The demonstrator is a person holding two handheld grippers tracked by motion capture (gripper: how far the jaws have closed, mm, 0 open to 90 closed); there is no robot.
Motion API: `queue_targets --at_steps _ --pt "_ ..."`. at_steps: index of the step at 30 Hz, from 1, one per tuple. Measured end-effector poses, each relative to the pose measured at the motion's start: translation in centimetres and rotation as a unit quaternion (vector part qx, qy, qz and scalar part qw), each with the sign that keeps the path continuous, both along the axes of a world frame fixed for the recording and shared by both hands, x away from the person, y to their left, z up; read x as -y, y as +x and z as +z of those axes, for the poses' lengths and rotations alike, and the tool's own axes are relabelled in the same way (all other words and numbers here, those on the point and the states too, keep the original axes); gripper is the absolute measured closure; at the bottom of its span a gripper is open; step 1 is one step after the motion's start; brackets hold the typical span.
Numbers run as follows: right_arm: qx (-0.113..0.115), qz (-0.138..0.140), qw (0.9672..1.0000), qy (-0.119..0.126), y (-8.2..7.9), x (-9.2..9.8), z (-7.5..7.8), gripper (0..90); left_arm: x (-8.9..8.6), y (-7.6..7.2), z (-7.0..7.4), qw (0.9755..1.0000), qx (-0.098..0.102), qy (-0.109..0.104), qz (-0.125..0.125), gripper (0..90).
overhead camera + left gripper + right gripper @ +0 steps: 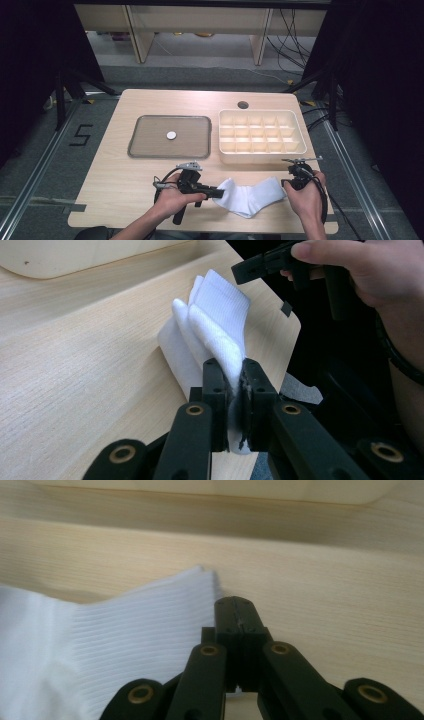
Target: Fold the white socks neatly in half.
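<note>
Two hand-held black grippers work a pair of white ribbed socks (250, 196) lying near the front edge of a pale wooden table (125, 190). At the socks' left end, the left gripper (216, 191) has its jaws clamped on a bunched fold of the white fabric, which the left gripper view shows squeezed between the pads. At the other end, the right gripper (240, 611) has its jaws pressed together with nothing between them, its tip just beside the socks' ribbed cuff edge in the right gripper view. Farther back on the table sit a grey rectangular tray (145, 150) holding a small white disc (171, 135) and, to its right, a cream plastic organiser box (260, 159) divided into small compartments.
</note>
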State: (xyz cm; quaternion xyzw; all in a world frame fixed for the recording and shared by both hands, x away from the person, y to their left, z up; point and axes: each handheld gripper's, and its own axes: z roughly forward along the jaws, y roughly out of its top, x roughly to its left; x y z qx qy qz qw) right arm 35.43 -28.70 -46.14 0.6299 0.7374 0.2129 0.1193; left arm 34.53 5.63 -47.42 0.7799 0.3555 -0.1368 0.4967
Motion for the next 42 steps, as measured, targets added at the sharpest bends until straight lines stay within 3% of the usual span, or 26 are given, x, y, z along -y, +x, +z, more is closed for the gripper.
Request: queue_targets --at_steps 13,15,16,17,20,22,23,25,27,32,34,38,40,42 --pt "-0.019 0.026 0.9992 -0.024 0.4 -1.0 -1.4 90.0 0.5 -0.3 0.1 0.9997 0.007 -0.019 -0.017 82.6" --pt "-0.017 0.015 0.9996 -0.016 0.4 -1.3 -1.5 90.0 0.7 -0.4 0.2 0.9997 0.006 -0.018 -0.017 82.6" --pt "-0.020 0.029 0.9991 -0.024 0.3 -1.3 -1.5 90.0 0.8 -0.4 0.3 0.9998 0.009 -0.011 -0.018 82.6" --pt "-0.018 0.026 0.9993 -0.017 0.3 -1.6 -1.4 90.0 1.0 -0.4 0.2 0.9995 0.007 -0.022 -0.022 82.6" --pt "-0.023 0.031 0.9991 -0.017 0.3 -1.7 -1.4 90.0 1.1 -0.5 0.5 0.9997 0.009 -0.012 -0.020 82.6" --pt "-0.027 0.028 0.9990 -0.021 0.2 -1.9 -1.3 90.0 1.3 -0.5 0.4 0.9994 0.010 -0.024 -0.024 82.6" --pt "-0.026 0.033 0.9989 -0.021 0.2 -2.0 -1.3 90.0 1.4 -0.5 0.6 0.9995 0.014 -0.015 -0.024 82.6" --pt "-0.027 0.034 0.9989 -0.019 0.2 -2.0 -1.3 90.0 1.5 -0.5 0.5 0.9994 0.013 -0.022 -0.025 82.6" --pt "-0.027 0.033 0.9989 -0.020 0.1 -2.3 -1.3 90.0 1.5 -0.6 0.7 0.9996 0.009 -0.015 -0.021 82.6" --pt "-0.039 0.044 0.9981 -0.018 -0.2 -2.8 -1.4 90.0 1.7 -0.5 0.5 0.9995 0.012 -0.025 -0.017 82.5" --pt "-0.041 0.044 0.9980 -0.019 -0.2 -2.9 -1.4 90.0 1.6 -0.5 0.6 0.9997 0.013 -0.012 -0.016 82.5" --pt "-0.045 0.045 0.9978 -0.017 -0.4 -3.2 -1.4 90.0 1.7 -0.6 0.5 0.9995 0.008 -0.026 -0.018 82.5" --pt "-0.046 0.043 0.9979 -0.016 -0.5 -3.4 -1.4 89.9 1.7 -0.7 0.6 0.9997 0.013 -0.014 -0.016 82.5" --pt "-0.047 0.045 0.9977 -0.016 -0.5 -3.5 -1.4 89.8 1.7 -0.7 0.6 0.9997 0.013 -0.014 -0.016 82.5"
